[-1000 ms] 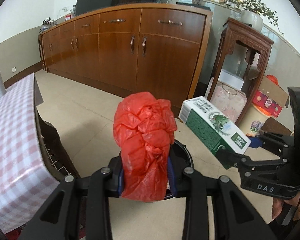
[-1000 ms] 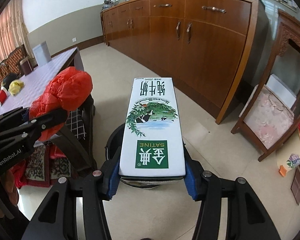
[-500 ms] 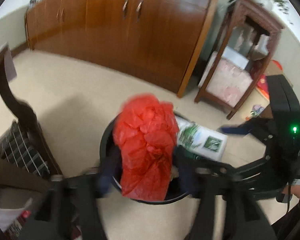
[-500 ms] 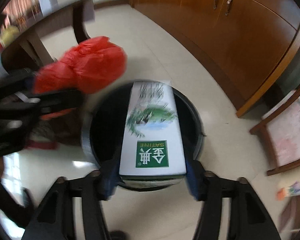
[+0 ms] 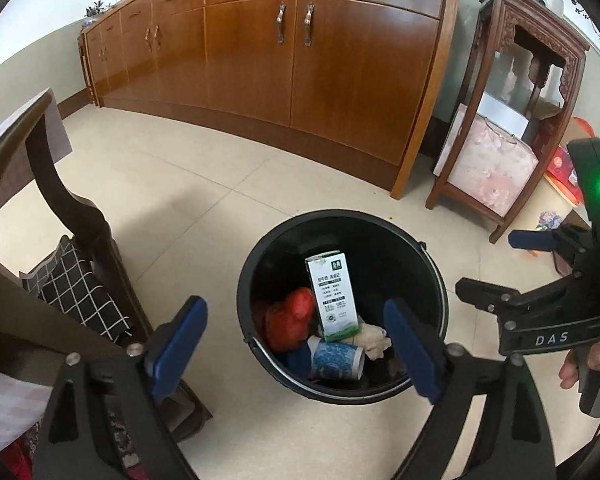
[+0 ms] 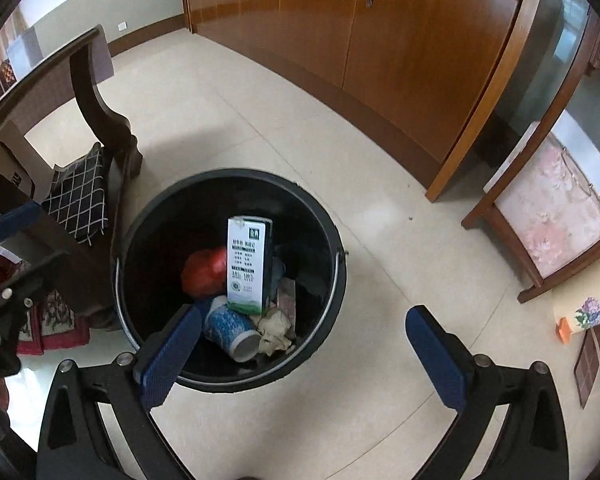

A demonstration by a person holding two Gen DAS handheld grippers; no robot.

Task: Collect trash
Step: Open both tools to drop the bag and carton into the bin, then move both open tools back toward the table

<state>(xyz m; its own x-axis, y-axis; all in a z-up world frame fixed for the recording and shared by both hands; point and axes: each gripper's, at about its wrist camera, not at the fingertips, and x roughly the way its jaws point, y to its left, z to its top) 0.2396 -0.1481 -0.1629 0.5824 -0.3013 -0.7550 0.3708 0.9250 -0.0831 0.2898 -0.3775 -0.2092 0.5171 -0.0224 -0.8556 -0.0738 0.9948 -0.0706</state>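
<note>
My left hand-held gripper (image 5: 296,340) hangs with its jaws spread wide and nothing between them, and my right hand-held gripper (image 6: 304,344) is the same: apart and empty. Both hover over the near rim of the black bucket (image 5: 434,276) on the floor.

The risk I see is the milk carton (image 5: 333,296). It stands almost upright inside the bucket, leaning on the other rubbish, its top nearest the rim. If I lower either hand-held gripper carelessly, I judge a finger could catch that top or the wire handle (image 6: 118,280) and tip the bucket, spilling everything onto the tiles. The wooden chair (image 5: 66,216) stands just beside the bucket on my left, so a wide swing that way could strike it.

Inside the bucket, nearest me, 1 blue patterned paper cup (image 5: 336,360) lies on its side, with crumpled tissue (image 5: 374,338) beside it. The red plastic bag (image 5: 290,318) sits left of the carton. Beyond stands the long wooden cabinet (image 5: 320,64).
</note>
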